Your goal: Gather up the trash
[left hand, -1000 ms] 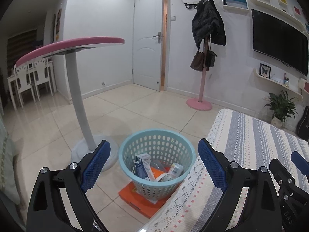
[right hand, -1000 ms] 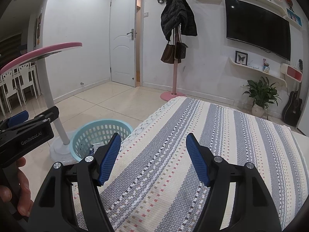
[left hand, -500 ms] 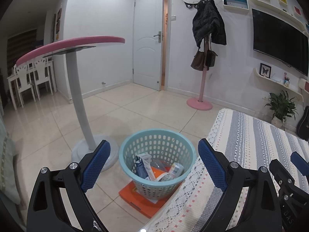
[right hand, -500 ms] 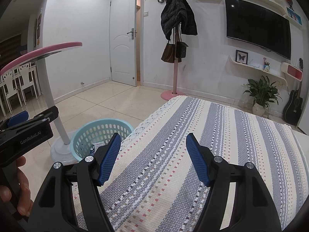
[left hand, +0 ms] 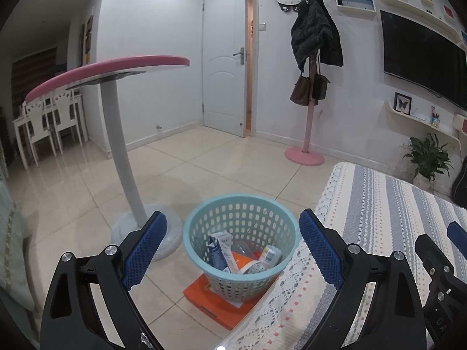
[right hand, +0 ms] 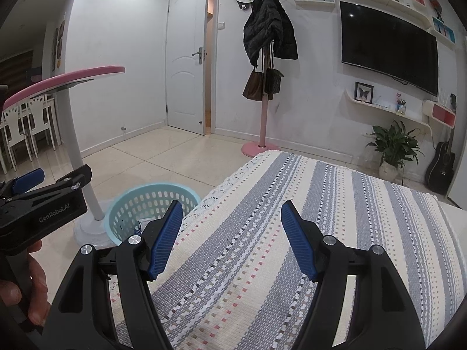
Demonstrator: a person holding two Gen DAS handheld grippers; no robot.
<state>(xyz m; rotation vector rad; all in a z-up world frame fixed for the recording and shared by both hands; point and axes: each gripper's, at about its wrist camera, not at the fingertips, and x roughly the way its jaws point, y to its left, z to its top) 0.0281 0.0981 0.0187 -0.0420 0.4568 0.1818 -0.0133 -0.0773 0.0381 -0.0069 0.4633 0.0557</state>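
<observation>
A light blue plastic basket (left hand: 242, 204) stands on the floor beside the table edge, on top of a flat orange box (left hand: 217, 306). Inside it lie a white and blue tube box (left hand: 220, 248), a small white bottle (left hand: 270, 255) and other scraps. My left gripper (left hand: 233, 245) hangs above and in front of the basket, open, with nothing between its blue pads. My right gripper (right hand: 232, 233) is open over the striped tablecloth (right hand: 321, 233), holding nothing. The basket's rim (right hand: 146, 189) shows to its left in the right wrist view.
A pink-topped pedestal table (left hand: 116, 67) on a white base stands left of the basket. Farther back are a pink coat stand (left hand: 309, 116) with a black jacket and bags, a white door (left hand: 224, 73), a potted plant (left hand: 427, 157) and white chairs (left hand: 43, 122). A hand (right hand: 26, 288) grips the left tool.
</observation>
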